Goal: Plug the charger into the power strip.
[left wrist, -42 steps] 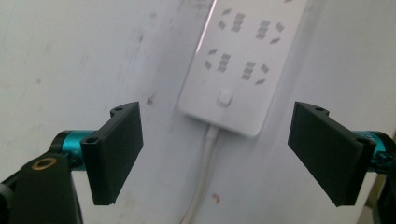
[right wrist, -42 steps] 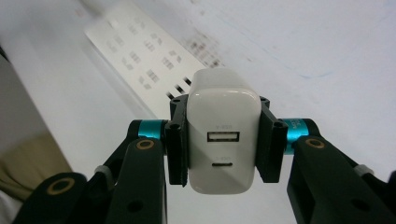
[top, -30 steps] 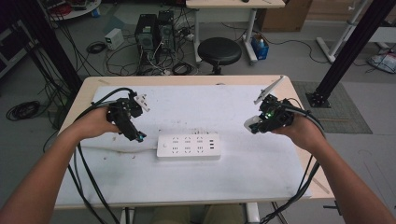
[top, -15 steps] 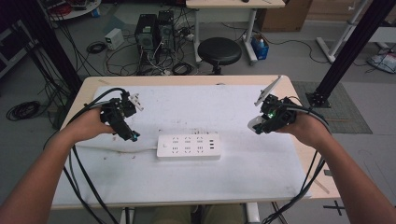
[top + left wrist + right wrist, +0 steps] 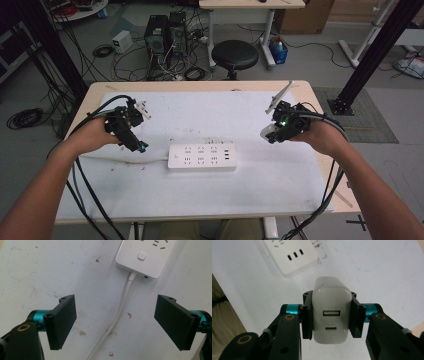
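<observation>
white charger clamped between right gripper jaws, seemingly above table

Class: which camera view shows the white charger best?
The right gripper view: the white charger sits close between the right gripper's jaws, both ports facing the camera. In the high view it is a small pale shape; the left gripper view faces the power strip.

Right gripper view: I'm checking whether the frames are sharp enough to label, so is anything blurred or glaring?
Right gripper view: the white charger is sharp, with soft glare on its glossy face; the power strip behind is slightly soft. Left gripper view: the fingers and the cable are crisp under even light. High view: soft and dim at the edges.
</observation>
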Demonstrator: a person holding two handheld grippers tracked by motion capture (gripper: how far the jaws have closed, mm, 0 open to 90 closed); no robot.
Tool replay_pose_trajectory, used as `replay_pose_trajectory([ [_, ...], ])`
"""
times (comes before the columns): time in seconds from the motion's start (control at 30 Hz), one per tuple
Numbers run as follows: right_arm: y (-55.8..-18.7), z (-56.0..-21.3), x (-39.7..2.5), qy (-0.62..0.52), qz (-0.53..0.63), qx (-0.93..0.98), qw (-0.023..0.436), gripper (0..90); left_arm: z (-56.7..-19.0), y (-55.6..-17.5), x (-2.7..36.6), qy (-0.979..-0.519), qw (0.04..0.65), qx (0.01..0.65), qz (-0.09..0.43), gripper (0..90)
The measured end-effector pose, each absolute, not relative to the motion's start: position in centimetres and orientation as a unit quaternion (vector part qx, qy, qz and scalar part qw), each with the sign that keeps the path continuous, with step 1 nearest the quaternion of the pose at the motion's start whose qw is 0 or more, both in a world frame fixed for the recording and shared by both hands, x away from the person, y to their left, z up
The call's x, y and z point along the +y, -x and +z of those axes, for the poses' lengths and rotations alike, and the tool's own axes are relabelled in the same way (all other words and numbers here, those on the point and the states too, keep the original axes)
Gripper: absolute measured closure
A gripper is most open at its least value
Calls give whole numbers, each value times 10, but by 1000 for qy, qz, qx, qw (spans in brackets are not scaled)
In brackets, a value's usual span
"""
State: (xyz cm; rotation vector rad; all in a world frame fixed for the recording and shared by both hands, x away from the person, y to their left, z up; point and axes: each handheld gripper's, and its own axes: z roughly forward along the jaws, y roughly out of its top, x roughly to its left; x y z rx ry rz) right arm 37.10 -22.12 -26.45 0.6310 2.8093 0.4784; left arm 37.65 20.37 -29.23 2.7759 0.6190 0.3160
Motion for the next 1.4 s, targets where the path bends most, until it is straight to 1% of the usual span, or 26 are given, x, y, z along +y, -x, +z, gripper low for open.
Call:
replay_pose_trajectory([
  [0.13, -373, -265, -209, -194, 164, 960, 116, 619, -296, -377, 203, -960, 133, 218, 114, 180],
  [0.2, -377, -265, -191, -170, 162, 965, 118, 620, -297, -377, 202, -960, 128, 219, 117, 179],
  [0.37, -388, -267, -162, -151, 158, 971, 101, 619, -301, -375, 201, -962, 123, 213, 121, 180],
  [0.5, -394, -276, -135, -121, 154, 976, 98, 619, -307, -376, 200, -963, 122, 209, 117, 180],
  [0.57, -395, -279, -129, -118, 152, 977, 96, 619, -308, -377, 201, -964, 120, 208, 117, 180],
  [0.6, -397, -286, -117, -111, 147, 979, 92, 619, -308, -377, 201, -963, 123, 210, 117, 180],
  [0.8, -403, -306, -91, -94, 121, 985, 74, 619, -311, -378, 201, -961, 130, 211, 120, 180],
  [1.03, -408, -328, -69, -57, 86, 993, 57, 619, -312, -377, 200, -962, 130, 207, 120, 180],
  [1.4, -408, -348, -55, -16, 48, 997, 64, 619, -317, -377, 206, -960, 133, 219, 117, 180],
])
